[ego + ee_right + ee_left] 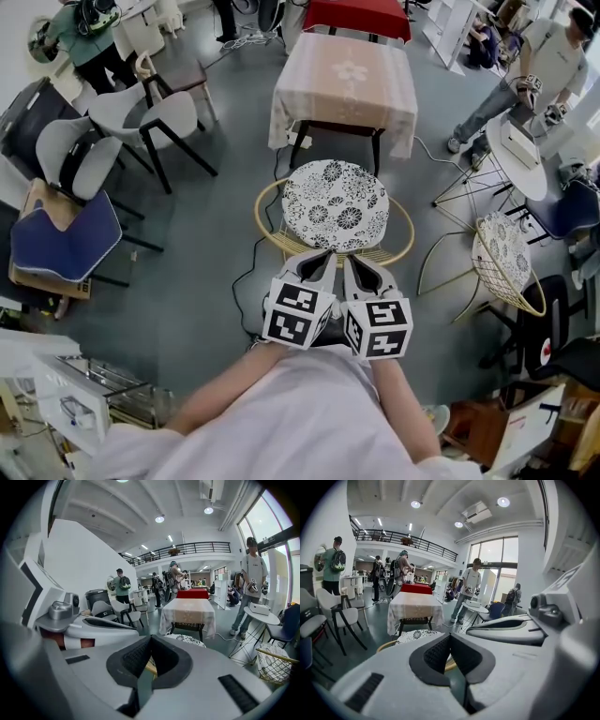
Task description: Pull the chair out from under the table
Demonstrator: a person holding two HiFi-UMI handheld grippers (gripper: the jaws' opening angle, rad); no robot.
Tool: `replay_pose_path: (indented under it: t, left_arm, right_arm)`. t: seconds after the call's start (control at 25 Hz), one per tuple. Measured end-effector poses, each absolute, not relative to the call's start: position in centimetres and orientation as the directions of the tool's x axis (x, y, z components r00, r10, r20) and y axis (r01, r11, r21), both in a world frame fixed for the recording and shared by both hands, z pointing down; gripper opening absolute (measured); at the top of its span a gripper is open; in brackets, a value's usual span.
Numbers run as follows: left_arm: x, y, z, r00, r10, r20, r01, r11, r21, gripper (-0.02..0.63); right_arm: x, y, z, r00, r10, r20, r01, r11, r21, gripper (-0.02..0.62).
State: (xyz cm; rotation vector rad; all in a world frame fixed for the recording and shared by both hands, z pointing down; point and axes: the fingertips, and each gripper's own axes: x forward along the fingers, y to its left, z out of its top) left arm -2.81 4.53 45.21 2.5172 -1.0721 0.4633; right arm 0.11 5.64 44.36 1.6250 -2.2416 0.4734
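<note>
**Grasp on the chair frame, seen from the head view.** The chair (pixel 333 202), a gold wire frame carrying a round floral cushion (pixel 335 187), stands at the centre of the floor. The table (pixel 345 84) lies directly beyond it at 12 o'clock. The cushion's far edge sits just beside the near hem of the tablecloth (pixel 281 112), so the seat appears to be mostly clear of the surface rather than tucked beneath it.

The left gripper (pixel 317 265) and the right gripper (pixel 359 272) sit side by side at the chair's 6 o'clock edge, the side nearest the person. From there a pull runs straight away from the table. Each gripper view shows its jaws pressed together at the tips. A strand of gold wire shows in the hollow between the dark pads (pixel 437 654), so each pair seems to be pinching the thin rim (pixel 267 230) and not the cushion. Two holds close together on the rim would probably keep the light frame from swinging to one side as it is drawn back.

A dark cable (pixel 246 272) runs across the floor at 8 o'clock of the chair, and a leg could catch on it. A second wire chair (pixel 506 262) stands well apart at 3 o'clock.
</note>
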Motion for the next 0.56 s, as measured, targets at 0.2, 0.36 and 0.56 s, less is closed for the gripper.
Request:
replay_pose_path:
  t: [0.2,0.36,0.56]
  left_arm:
    - [-2.74,4.50,44.90,0.655,-0.626,0.424,-0.742,-0.641,0.199,0.005]
    - [-3.00,4.63,45.22,0.653,-0.624,0.430,-0.742,-0.641,0.197,0.005]
    - [-2.93,4.38,45.52,0.653,-0.627,0.425,-0.741,-0.644,0.190,0.005]
  right_arm:
    - [0.12,5.72,44.40,-0.297,-0.842,0.450,-0.952,0.296,-0.074,0.002]
    - [-0.12,5.79,44.52,-0.301,-0.841,0.450,-0.952,0.296,-0.084,0.002]
    - [-0.23,5.73,44.90,-0.302,-0.838,0.454,-0.951,0.296,-0.085,0.002]
